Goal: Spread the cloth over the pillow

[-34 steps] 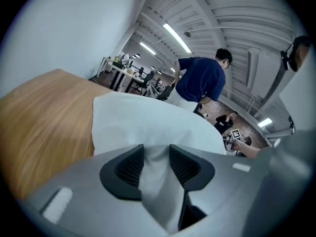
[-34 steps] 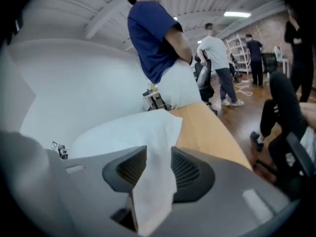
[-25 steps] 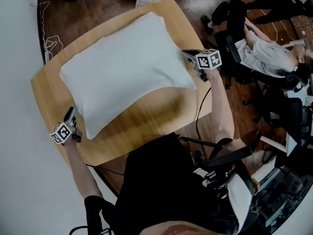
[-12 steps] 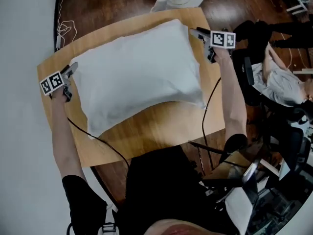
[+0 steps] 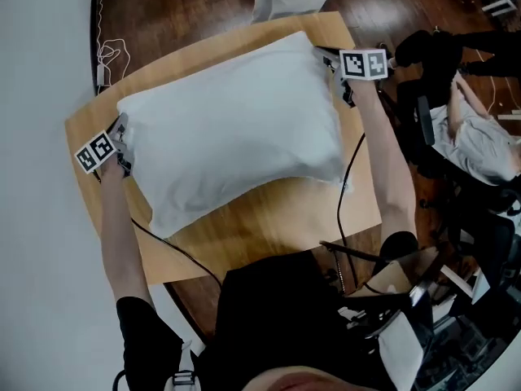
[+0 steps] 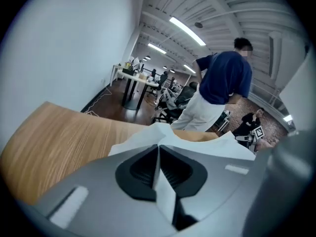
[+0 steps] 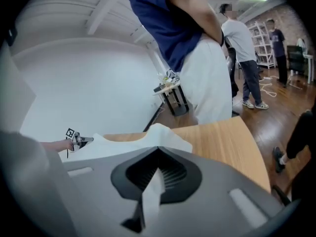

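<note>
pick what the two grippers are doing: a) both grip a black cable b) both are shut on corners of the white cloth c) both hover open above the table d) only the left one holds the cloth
b: the left gripper and the right gripper have both just closed, and each gripper view shows a fold of the white cloth pinched between its jaws.

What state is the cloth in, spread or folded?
Spread: the cloth lies open as one broad sheet across the table, no fold showing.
</note>
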The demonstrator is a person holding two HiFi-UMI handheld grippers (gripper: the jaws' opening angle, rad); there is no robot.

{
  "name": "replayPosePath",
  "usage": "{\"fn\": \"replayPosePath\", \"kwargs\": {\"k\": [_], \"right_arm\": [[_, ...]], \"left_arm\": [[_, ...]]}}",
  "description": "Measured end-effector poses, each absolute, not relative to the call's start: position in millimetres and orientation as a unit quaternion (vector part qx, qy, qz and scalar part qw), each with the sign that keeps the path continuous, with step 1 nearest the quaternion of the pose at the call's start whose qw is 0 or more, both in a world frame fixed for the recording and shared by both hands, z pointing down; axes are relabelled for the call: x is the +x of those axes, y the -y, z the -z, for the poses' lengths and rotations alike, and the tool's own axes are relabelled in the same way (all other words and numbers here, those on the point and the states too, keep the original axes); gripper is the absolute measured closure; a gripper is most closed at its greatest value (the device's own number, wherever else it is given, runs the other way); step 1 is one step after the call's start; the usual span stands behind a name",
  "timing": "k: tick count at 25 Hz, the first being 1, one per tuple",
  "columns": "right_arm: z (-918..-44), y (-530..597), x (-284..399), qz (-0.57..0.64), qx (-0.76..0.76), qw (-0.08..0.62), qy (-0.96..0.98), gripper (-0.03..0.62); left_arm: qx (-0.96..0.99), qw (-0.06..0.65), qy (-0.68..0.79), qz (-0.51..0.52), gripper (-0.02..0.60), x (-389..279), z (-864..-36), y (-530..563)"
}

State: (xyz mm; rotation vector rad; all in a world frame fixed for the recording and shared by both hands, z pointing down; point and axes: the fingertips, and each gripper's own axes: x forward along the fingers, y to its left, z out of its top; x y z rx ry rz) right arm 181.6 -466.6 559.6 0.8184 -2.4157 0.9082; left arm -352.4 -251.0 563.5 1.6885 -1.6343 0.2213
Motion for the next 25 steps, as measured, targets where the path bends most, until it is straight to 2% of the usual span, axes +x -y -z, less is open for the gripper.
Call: {"fn": "replayPosePath", "kwargs": {"k": [6,11,14,17,19,21,25], "right_arm": [[-448,423,154,-0.295,0.264,0.096,0.913,0.591],[-342,409,127,-0.265,0.256,0.001,0.93,0.591],[-296,429,146,-0.26,0.24,-0.048,0.934,0.591],[-286,439,166,-0.239,0.238,-0.082,0.938,0.591],[-303,457,168,-0.216,0.26,-0.082,0.938,0.591],[-344,486,158,-0.204,0.291,-0.049,0.933,0.591],[-499,524,144,-0.23,0.346,0.115,0.902,0.591]], "left_arm": [[0.719,0.301,0.627,-0.017,0.574,-354,-464,239],[0.733,0.26,0.627,0.036,0.574,-397,-379,211],[0.734,0.222,0.64,0.039,0.573,-391,-315,215],[0.718,0.203,0.665,0.039,0.573,-387,-317,228],[0.709,0.217,0.668,0.058,0.571,-391,-347,248],[0.704,0.238,0.667,0.054,0.566,-398,-393,275],[0.63,0.339,0.699,-0.021,0.556,-411,-528,297]]}}
